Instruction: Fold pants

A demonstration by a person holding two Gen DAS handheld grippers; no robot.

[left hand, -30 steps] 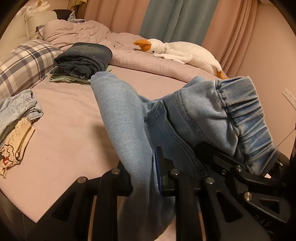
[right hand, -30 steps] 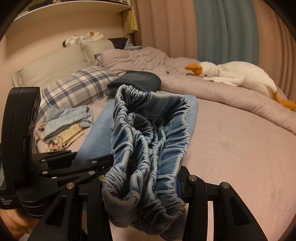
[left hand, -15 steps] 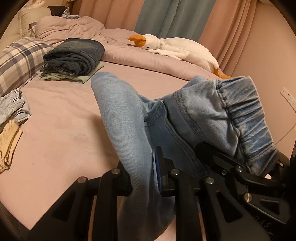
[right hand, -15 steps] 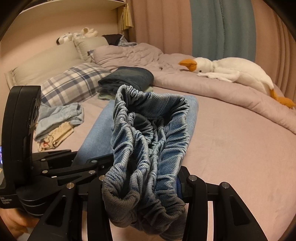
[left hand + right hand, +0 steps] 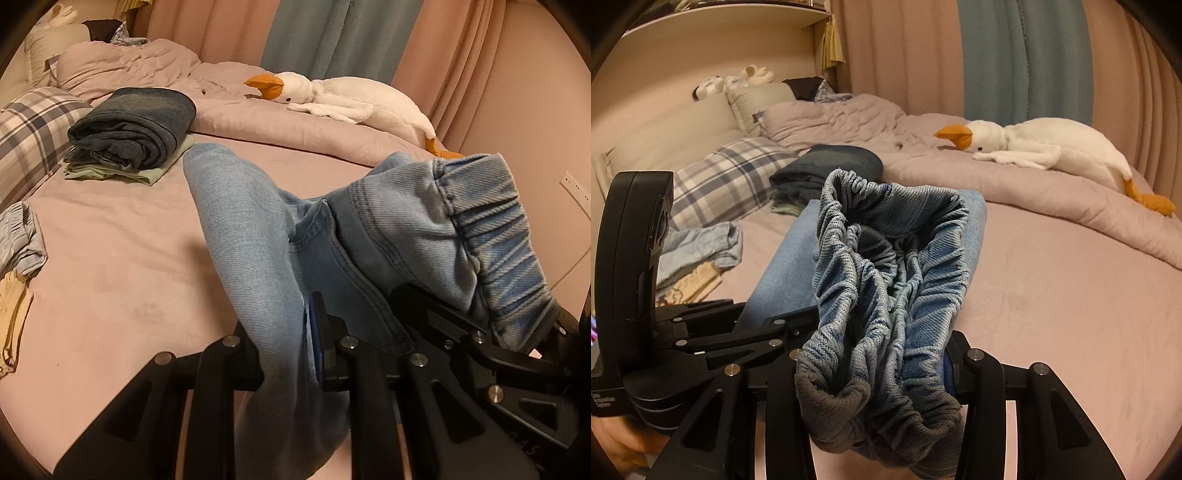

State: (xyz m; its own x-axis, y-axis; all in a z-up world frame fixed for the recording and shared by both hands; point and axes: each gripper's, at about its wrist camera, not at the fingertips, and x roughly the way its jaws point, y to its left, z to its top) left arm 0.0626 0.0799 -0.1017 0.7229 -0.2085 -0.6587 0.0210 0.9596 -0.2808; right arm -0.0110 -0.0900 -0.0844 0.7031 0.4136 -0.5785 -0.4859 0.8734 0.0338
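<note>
Pants [image 5: 258, 236] pinched in both tongs, left [image 5: 288, 354] and right [image 5: 871, 365]; label illegible.

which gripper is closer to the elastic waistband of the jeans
Right. The right gripper is clamped on the elastic waistband itself; the left gripper grips the jeans farther along, beside it.

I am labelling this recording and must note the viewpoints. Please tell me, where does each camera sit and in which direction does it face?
Left wrist: sits on the left gripper, looking across the bed to the curtains; its jaws pinch the light blue pants.
Right wrist: sits on the right gripper, facing the headboard pillows; its jaws hold the elastic waistband, and the left gripper shows beside it.
Shared: pants, goose plush, folded dark jeans.
</note>
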